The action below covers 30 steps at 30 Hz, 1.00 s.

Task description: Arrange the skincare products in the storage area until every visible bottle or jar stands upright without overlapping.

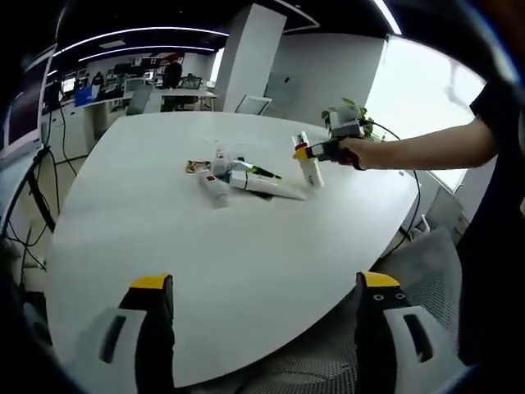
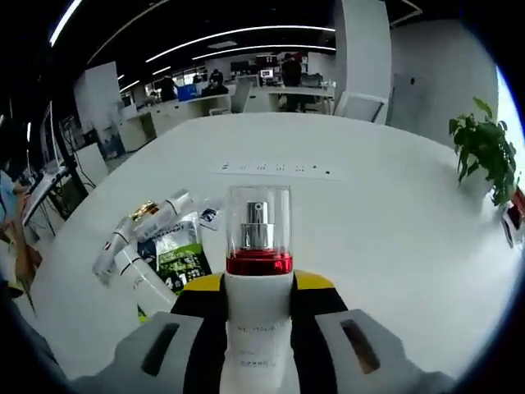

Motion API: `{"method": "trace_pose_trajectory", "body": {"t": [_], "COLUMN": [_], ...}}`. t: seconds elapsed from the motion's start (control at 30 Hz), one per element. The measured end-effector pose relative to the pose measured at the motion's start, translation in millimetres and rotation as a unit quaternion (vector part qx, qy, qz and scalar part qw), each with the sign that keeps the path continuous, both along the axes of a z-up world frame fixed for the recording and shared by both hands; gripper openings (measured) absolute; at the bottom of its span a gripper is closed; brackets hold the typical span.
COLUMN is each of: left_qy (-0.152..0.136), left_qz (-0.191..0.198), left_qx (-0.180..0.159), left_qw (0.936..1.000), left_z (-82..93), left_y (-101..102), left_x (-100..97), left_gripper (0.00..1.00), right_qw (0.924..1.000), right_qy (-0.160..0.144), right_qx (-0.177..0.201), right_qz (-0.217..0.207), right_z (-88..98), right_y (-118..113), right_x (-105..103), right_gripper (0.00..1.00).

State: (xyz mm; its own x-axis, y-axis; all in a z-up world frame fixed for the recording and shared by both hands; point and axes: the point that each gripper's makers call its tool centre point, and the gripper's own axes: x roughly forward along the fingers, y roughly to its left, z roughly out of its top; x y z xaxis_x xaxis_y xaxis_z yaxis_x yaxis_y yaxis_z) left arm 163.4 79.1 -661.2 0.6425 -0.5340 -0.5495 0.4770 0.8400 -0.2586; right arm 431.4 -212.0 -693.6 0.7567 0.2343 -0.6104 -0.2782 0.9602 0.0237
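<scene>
Your right claw (image 2: 258, 308) is clamped on the pump bottle (image 2: 258, 271); left claw (image 1: 267, 316) apart, empty. Tubes (image 1: 246, 180) beside that bottle lie flat: barely started.

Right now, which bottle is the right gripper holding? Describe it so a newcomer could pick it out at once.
On the big white table, look past the pile of lying tubes toward the person's outstretched arm. There the right gripper is shut on the pump bottle. It alone has a white body, a red collar and a clear cap over a silver pump.
</scene>
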Motion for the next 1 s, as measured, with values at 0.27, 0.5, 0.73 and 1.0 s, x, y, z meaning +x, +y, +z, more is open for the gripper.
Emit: {"method": "trace_pose_trajectory", "body": {"t": [0.27, 0.5, 0.73, 1.0], "left_qy": [-0.007, -0.011, -0.016, -0.029], "left_qz": [0.006, 0.012, 0.047, 0.051], "left_qx": [0.002, -0.015, -0.065, -0.073], "left_qw": [1.0, 0.9998, 0.9967, 0.9956], "left_z": [4.1, 10.2, 22.3, 27.8], "left_y": [-1, -2, 9, 7], "left_x": [1.0, 2.0, 7.2, 6.4], "left_gripper": [0.86, 0.85, 0.85, 0.85], "right_qw": [0.9995, 0.9967, 0.9936, 0.9894], "right_qy": [-0.023, -0.052, -0.072, -0.09], "right_qx": [0.015, 0.05, 0.065, 0.064], "right_qz": [0.016, 0.038, 0.059, 0.094], "right_z": [12.7, 36.1, 54.8, 70.5], "right_y": [13, 36, 58, 85], "right_x": [-30, -52, -77, -112], "right_gripper": [0.28, 0.28, 0.28, 0.28]}}
